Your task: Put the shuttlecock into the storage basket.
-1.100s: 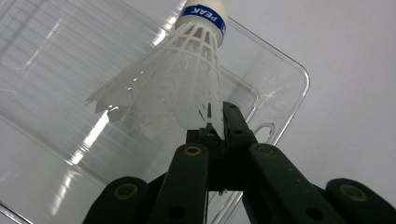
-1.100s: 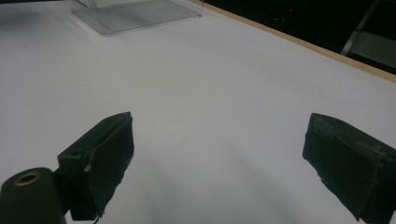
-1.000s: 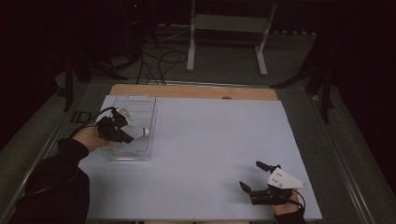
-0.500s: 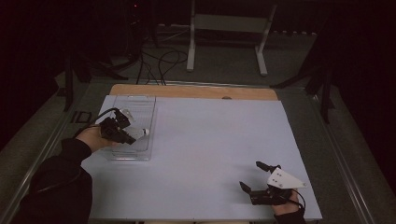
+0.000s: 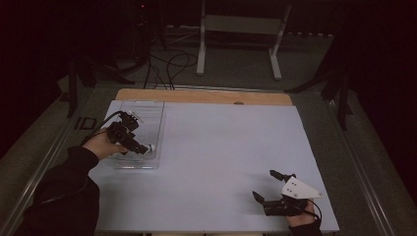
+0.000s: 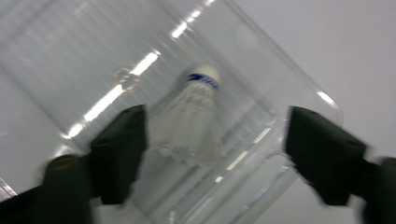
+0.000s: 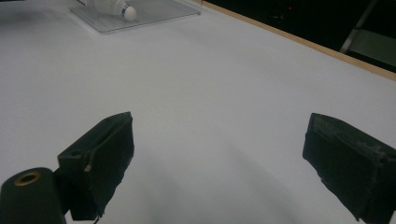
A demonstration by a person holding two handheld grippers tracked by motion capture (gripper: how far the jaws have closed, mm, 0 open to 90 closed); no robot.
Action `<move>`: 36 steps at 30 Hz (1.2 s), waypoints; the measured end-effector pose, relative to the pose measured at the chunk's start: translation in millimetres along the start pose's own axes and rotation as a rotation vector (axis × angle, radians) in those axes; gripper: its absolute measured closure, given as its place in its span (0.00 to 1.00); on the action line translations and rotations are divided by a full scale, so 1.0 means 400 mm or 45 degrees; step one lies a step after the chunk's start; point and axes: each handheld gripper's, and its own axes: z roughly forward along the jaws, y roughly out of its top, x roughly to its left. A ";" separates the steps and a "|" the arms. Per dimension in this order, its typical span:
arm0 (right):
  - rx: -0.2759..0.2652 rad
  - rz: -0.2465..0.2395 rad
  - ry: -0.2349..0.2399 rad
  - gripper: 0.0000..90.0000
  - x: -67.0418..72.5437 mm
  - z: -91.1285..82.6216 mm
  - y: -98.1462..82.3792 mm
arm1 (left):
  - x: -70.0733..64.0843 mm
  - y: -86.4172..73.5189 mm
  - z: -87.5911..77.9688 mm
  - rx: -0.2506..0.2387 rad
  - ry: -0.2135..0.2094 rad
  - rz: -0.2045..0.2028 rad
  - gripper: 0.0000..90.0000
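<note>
Fingers [image 6: 119, 156] of the left gripper [image 6: 210, 158]: spread wide, pads off everything; they have just been opening, and the shuttlecock [image 6: 194, 123] lies loose between them, touching neither as far as we can tell.

Item 1, shuttlecock. White feather skirt, white rounded cork with a blue band below it. We see it lying on its side in the clear plastic tray [image 6: 299, 79], cork pointing away from the gripper, near the tray's corner. We judge it was set here on purpose: the tray is its container, and the open jaws read as a release.

Item 2, clear plastic tray [image 5: 147, 115]. Shallow, ribbed floor, rounded corners. We place it at the left edge of the white table sheet [image 5: 226, 147], running toward the far left corner. The left gripper [image 5: 140, 146] hangs over its near end.

Item 3, right gripper [image 5: 265, 184]. Jaws wide apart, nothing between them, idle near the sheet's near right corner, well apart from the tray. We judge it parked clear of the work.

Item 4, wooden board edge [image 5: 206, 97] along the sheet's far edge.
</note>
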 end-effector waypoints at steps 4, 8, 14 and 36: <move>0.000 0.000 0.000 0.10 0.000 0.000 0.000 | -0.006 0.002 -0.009 -0.029 -0.027 0.001 0.05; 0.000 -0.002 -0.001 0.10 0.000 0.000 0.000 | -0.014 0.008 -0.019 -0.055 -0.042 0.020 0.00; -0.001 0.001 0.001 0.10 0.000 -0.001 0.000 | -0.023 0.011 -0.025 -0.081 -0.036 0.014 0.00; 0.002 0.001 0.001 0.10 0.000 -0.002 -0.001 | -0.094 0.057 -0.040 -0.146 -0.086 0.092 0.00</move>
